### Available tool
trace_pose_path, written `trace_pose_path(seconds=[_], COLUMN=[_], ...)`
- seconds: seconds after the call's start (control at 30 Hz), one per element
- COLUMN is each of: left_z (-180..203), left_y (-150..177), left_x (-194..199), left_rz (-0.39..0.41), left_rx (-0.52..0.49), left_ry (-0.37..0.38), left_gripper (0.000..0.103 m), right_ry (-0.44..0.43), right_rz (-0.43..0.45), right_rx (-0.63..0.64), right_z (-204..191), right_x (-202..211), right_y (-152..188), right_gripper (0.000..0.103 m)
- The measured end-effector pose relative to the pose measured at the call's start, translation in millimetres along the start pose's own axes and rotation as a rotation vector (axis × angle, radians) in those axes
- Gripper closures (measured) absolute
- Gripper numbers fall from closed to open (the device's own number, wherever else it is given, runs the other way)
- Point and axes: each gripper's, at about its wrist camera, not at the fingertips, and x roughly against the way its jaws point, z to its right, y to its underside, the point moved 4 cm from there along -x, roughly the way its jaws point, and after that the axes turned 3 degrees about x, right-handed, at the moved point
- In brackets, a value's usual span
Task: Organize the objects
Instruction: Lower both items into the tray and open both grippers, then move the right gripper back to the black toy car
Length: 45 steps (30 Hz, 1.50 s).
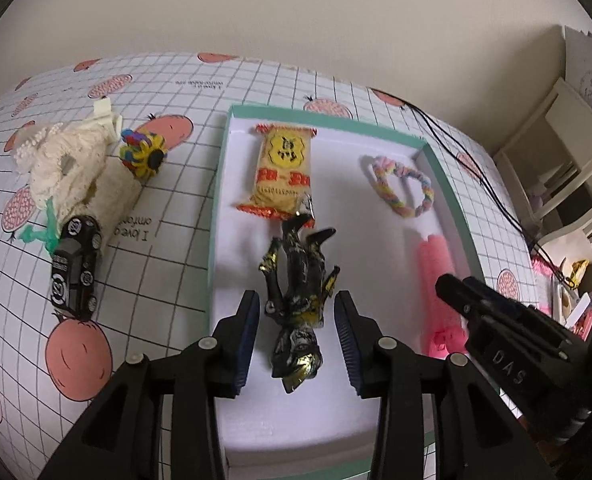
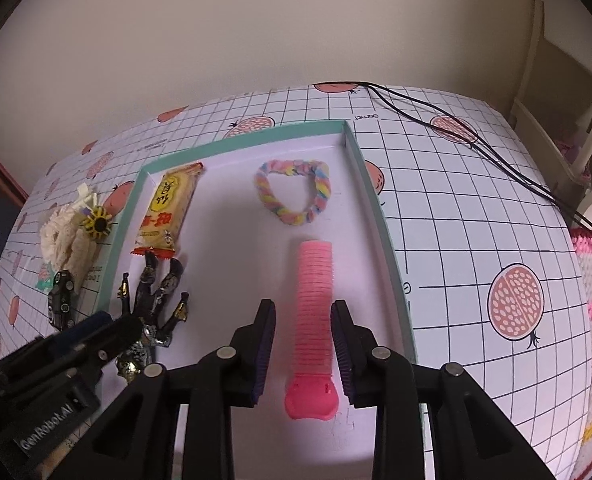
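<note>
A shallow white tray with a teal rim [image 1: 214, 216] [image 2: 381, 208] lies on the checked tablecloth. In it are a yellow snack packet [image 1: 282, 172] [image 2: 171, 208], a pastel braided loop [image 1: 402, 186] [image 2: 292, 192], a black and gold toy figure [image 1: 296, 280] [image 2: 152, 300] and a pink ribbed hair roller [image 1: 436, 276] [image 2: 314, 304]. My left gripper [image 1: 296, 296] is open, its fingers either side of the figure lying flat. My right gripper [image 2: 302, 306] is open, straddling the roller. Each gripper shows in the other's view: the right gripper [image 1: 496, 320] and the left gripper [image 2: 76, 352].
Left of the tray, on the cloth, lie a cream knitted item [image 1: 72, 172] [image 2: 68, 236], a colourful flower toy [image 1: 142, 152] [image 2: 96, 222] and a black toy car [image 1: 76, 268] [image 2: 60, 300]. Black cables [image 2: 496, 152] run across the right of the table. White shelving [image 1: 556, 140] stands beyond.
</note>
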Motion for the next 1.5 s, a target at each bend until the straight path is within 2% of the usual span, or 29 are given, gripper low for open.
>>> trace_pose_path(seconds=[0.2,0.27,0.3,0.37,0.47,0.53,0.63,0.73,0.8,0.87,0.9,0.97,1.03,1.07,1.1,1.5], left_z=[-12.2,-16.3,-19.2,-25.1,-32.9,-38.9,-45.5,-51.5,-55.4,-59.2,-61.4,-64.9,-68.0,-69.3,-70.8,-83.0], left_y=[-10.5,-11.0,-12.1,-14.9,-16.4,-17.9,-18.5,-20.5,-21.6,-21.6,-21.9,-22.5,-22.4,-23.0,-23.4,-25.3], left_x=[5.4,7.9,9.5,10.9,14.1,14.4,15.8,17.5,18.4,19.4,19.7,20.7,22.4,23.5,24.1,28.6], left_rz=[0.038,0.043,0.051,0.06,0.075,0.083,0.098,0.114,0.121,0.129,0.134,0.138,0.15,0.156,0.161,0.175], left_rx=[0.046,0.056,0.062,0.069,0.091,0.108,0.122,0.136,0.145,0.154,0.161,0.168,0.172,0.175,0.179,0.2], left_ry=[-0.003,-0.016,-0.029,-0.038,-0.049,-0.057,-0.074,-0.084,-0.094,-0.099,-0.099,-0.104,-0.11,-0.113,-0.114,-0.125], left_gripper=[0.063,0.063,0.062,0.054,0.05,0.044,0.038,0.026,0.025,0.016,0.015,0.015,0.014,0.005,0.0,0.0], right_ry=[-0.011,-0.018,-0.023,-0.032,-0.035,-0.04,-0.04,-0.041,-0.044,-0.043,-0.042,-0.04,-0.039,-0.04,-0.039,-0.032], right_rz=[0.016,0.023,0.026,0.029,0.035,0.037,0.039,0.039,0.04,0.043,0.045,0.048,0.052,0.054,0.056,0.052], right_rx=[0.008,0.007,0.007,0.012,0.023,0.025,0.032,0.03,0.028,0.029,0.03,0.028,0.028,0.027,0.026,0.026], right_z=[-3.0,-4.9,-6.1,-9.2,-13.2,-14.6,-15.8,-16.4,-16.4,-16.9,-16.8,-17.0,-16.8,-17.0,-17.3,-21.2], right_x=[-0.1,0.6,0.8,1.2,1.2,1.1,0.5,0.0,-0.2,0.0,0.0,0.3,0.7,1.0,1.5,0.9], right_y=[-2.1,-1.9,-2.1,-2.3,-2.3,-2.1,-1.8,-1.6,-1.4,-1.4,-1.6,-1.8,-2.3,-2.6,-2.6,-3.7], right_gripper=[0.07,0.057,0.056,0.052,0.041,0.04,0.031,0.026,0.021,0.016,0.016,0.007,0.003,0.001,0.0,0.0])
